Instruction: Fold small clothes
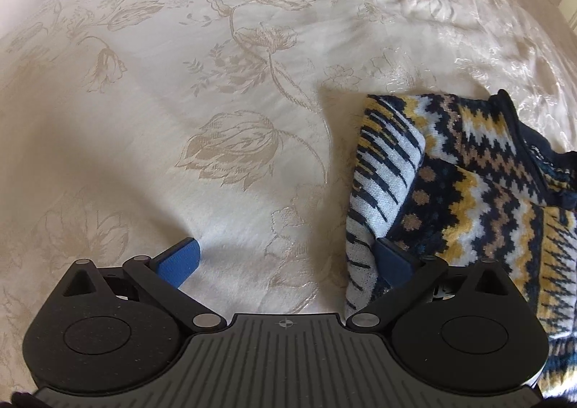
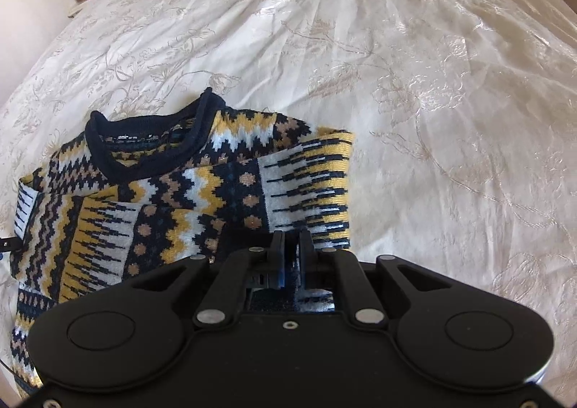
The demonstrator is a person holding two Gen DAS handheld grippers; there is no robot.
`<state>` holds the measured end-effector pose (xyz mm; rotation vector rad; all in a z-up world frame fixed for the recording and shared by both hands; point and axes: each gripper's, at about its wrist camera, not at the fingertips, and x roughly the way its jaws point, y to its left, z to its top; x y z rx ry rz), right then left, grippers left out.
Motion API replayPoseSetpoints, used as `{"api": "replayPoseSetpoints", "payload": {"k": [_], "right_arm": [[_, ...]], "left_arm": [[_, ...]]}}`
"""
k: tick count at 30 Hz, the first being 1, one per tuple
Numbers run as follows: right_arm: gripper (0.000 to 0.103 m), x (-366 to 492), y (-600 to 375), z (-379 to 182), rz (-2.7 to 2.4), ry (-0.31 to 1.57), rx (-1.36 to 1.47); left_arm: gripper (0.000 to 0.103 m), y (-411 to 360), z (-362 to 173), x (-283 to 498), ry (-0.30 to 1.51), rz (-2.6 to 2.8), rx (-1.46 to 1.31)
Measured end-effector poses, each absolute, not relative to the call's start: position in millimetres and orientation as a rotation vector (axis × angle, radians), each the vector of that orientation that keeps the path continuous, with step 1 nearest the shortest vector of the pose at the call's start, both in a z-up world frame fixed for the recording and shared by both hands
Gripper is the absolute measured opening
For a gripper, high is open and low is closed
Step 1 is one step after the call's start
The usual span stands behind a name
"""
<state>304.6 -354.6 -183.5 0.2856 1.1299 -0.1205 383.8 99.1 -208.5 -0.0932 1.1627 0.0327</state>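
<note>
Clenched on a fold of the sweater (image 2: 202, 198), the right gripper (image 2: 290, 245) sits over the garment's right side. Beside the sweater's left edge, the left gripper (image 1: 288, 260) stands wide apart, one fingertip (image 1: 391, 260) touching knit, the other over the bedspread (image 1: 216, 83).

Patterned knit sweater (image 2: 173, 198), sleeves folded in, flat on bedspread (image 2: 396, 83)
</note>
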Motion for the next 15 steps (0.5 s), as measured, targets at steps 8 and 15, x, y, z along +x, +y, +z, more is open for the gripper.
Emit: {"api": "replayPoseSetpoints", "payload": {"k": [8,15], "right_arm": [[0.026,293,-367,-187,-0.179,1.133,0.333],[0.056,293,-354,-196,-0.12,1.146,0.335]], "left_arm": [[0.102,97,-188,374,1.105,0.003,-0.084],[0.102,92,-172,356,1.069,-0.008,-0.141]]}}
